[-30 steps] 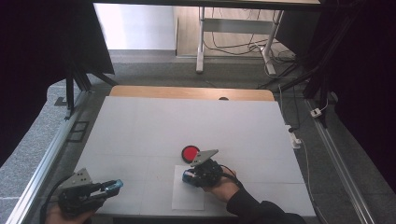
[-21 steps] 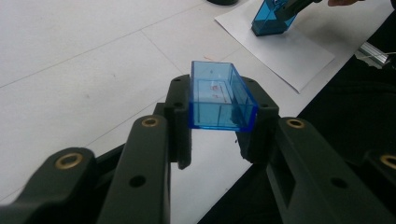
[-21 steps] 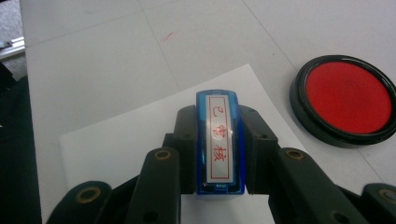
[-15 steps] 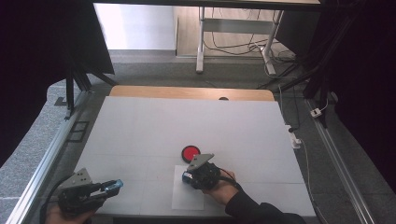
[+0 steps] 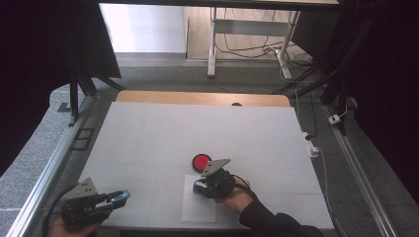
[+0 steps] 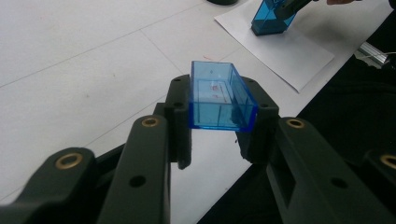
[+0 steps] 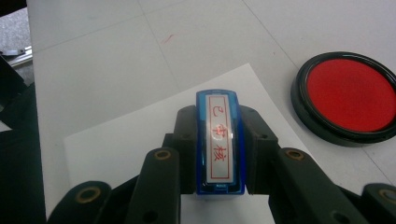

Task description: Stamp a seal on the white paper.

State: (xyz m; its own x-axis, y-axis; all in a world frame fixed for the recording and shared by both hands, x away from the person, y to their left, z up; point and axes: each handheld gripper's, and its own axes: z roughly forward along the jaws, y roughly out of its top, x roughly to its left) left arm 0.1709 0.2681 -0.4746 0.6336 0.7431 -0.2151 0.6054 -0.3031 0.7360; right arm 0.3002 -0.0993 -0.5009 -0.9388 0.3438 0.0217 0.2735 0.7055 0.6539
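Nothing moved: right gripper (image 7: 219, 186) kept the blue stamp (image 7: 219, 140) clamped over the paper (image 7: 116, 154), left gripper (image 6: 219, 140) clamped the clear cap (image 6: 219, 95)

White table (image 5: 148, 138), surface marked by faint grid lines, wooden strip along far edge. Metal rails run along both sides. Grey carpet floor (image 5: 163, 74) beyond. A desk frame (image 5: 213, 44) stands there, cables (image 5: 247, 47) tangled beneath. Black curtains hang at both sides.

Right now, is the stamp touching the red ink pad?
Apart. The right gripper view shows the stamp over the paper, with bare table between it and the ink pad.
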